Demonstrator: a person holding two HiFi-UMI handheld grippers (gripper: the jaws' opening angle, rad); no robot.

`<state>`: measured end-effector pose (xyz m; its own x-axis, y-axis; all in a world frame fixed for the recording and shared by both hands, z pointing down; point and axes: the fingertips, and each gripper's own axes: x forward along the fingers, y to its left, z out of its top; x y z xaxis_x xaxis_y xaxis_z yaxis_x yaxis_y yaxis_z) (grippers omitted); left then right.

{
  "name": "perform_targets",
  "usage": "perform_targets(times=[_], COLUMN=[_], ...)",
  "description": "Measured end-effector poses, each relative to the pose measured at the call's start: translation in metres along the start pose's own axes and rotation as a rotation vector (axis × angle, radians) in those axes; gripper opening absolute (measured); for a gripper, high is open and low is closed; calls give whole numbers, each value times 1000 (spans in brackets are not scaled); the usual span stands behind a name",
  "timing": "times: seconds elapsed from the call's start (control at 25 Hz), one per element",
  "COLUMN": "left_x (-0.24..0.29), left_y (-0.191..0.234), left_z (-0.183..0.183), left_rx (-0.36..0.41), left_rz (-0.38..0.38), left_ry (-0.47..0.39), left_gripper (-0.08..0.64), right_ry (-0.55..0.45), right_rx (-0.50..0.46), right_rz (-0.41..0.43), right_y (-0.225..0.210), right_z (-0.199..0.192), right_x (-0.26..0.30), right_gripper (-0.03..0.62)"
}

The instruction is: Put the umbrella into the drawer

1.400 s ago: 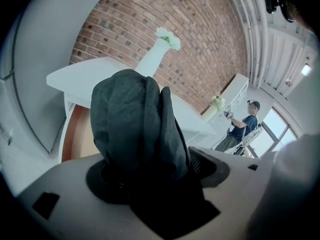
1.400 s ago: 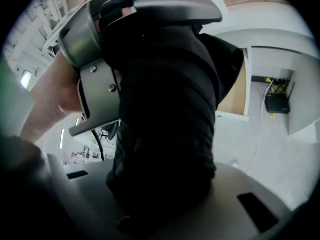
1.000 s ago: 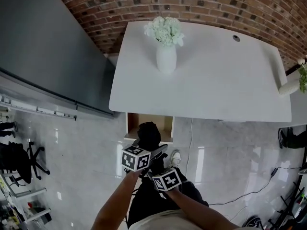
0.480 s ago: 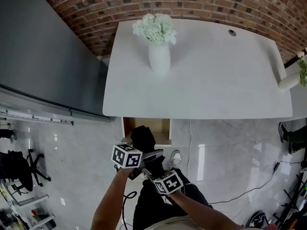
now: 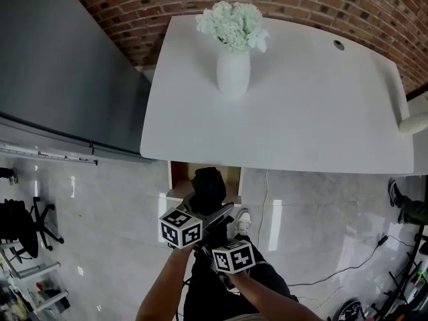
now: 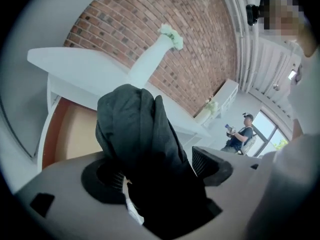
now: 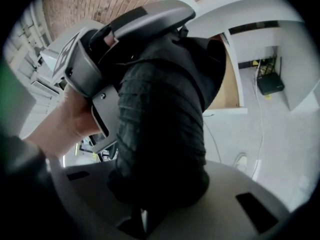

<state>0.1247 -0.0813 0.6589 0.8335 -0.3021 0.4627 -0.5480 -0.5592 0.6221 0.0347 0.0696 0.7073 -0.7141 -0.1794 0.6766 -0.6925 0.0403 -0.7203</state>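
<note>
Umbrella [image 5: 208,187]: black, folded, wrinkled cloth.
Left gripper [image 6: 160,169]: jaws wide, just opening, grasping it.
Right gripper [image 7: 160,184]: jaws just closing, clenched on it.

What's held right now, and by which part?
Folded black umbrella: right hand-held gripper, jaws just closing, clamps its near end; left hand-held gripper, jaws just widened, straddles the canopy, grip unclear.

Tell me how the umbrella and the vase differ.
The umbrella is black and folded; the vase is white. The umbrella is at the open drawer below the table's edge; the vase stands upright on the table, holding flowers. They share nothing plain.
</note>
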Motion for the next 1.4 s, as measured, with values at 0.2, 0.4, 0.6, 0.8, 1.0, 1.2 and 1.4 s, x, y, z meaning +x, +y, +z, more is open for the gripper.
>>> perform_targets(times=[0.2, 0.4, 0.6, 0.8, 1.0, 1.2, 1.4], left_x=[1, -3, -7, -16, -7, -17, -19], left_y=[21, 37, 50, 57, 67, 75, 78], left_z=[-14, -22, -23, -21, -25, -27, -37], left_rx=[82, 85, 18, -3, -17, -5, -15], left_rz=[167, 206, 174, 135, 125, 145, 150], left_ry=[82, 90, 55, 30, 25, 3, 8], left_gripper=[394, 416, 423, 423, 423, 423, 423], right_ry=[0, 14, 13, 10, 9, -18, 20], right_rx=[41, 42, 50, 60, 53, 114, 62], right_rz=[-10, -10, 8, 16, -19, -80, -182], right_y=[-4, -6, -5, -6, -24, -54, -89], right_z=[-2, -5, -1, 5, 12, 25, 35], right_x=[12, 21, 27, 28, 36, 39, 52], right_gripper=[74, 74, 74, 74, 74, 74, 75])
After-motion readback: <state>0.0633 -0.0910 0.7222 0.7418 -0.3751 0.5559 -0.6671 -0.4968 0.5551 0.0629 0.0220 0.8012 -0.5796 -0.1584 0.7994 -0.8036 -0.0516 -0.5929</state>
